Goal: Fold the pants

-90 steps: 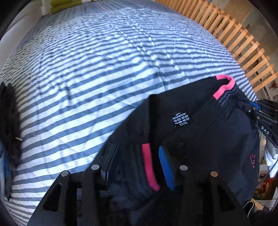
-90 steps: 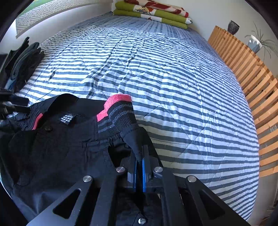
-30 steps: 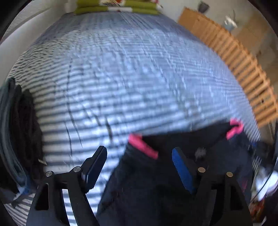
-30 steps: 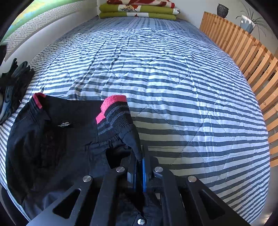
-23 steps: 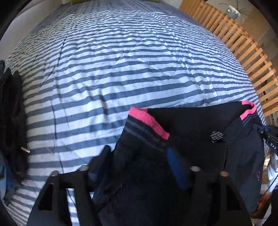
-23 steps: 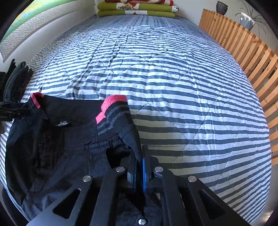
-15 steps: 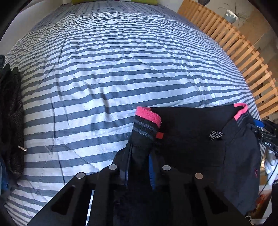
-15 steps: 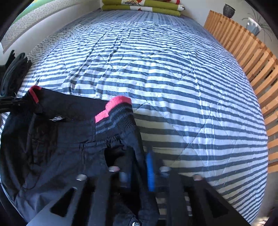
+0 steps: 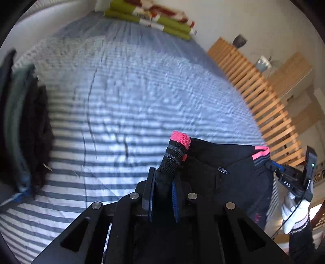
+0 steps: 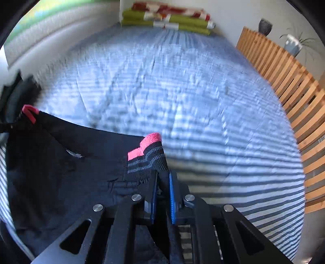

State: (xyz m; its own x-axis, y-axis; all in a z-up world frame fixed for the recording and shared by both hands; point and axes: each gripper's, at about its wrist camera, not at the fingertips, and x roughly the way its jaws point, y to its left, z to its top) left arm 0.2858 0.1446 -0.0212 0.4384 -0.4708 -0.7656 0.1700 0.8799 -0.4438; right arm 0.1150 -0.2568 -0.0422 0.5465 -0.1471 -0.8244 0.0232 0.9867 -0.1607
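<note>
Black pants (image 9: pixel 223 182) with a pink-edged grey-striped waistband are held stretched between both grippers over the near edge of a striped bed. My left gripper (image 9: pixel 162 178) is shut on the left end of the waistband, whose pink tip (image 9: pixel 179 138) sticks up past the fingers. My right gripper (image 10: pixel 162 178) is shut on the right end, its pink tip (image 10: pixel 150 142) also poking up. The pants (image 10: pixel 61 172) hang taut across to the far corner (image 10: pixel 30 111). In the left wrist view the right gripper (image 9: pixel 284 172) shows at the right edge, with a white-gloved hand (image 9: pixel 294 213).
The blue-and-white striped duvet (image 10: pixel 182 91) fills the bed ahead. A dark pile of clothes (image 9: pixel 24 132) lies at the bed's left edge. Green and red folded blankets (image 10: pixel 168 18) sit at the far end. A wooden slatted rail (image 10: pixel 294 81) runs along the right side.
The left gripper had let go and stood open, then shut again on the left end of the waistband. Both grippers have since lifted, pulling the waistband taut; the views are blurred.
</note>
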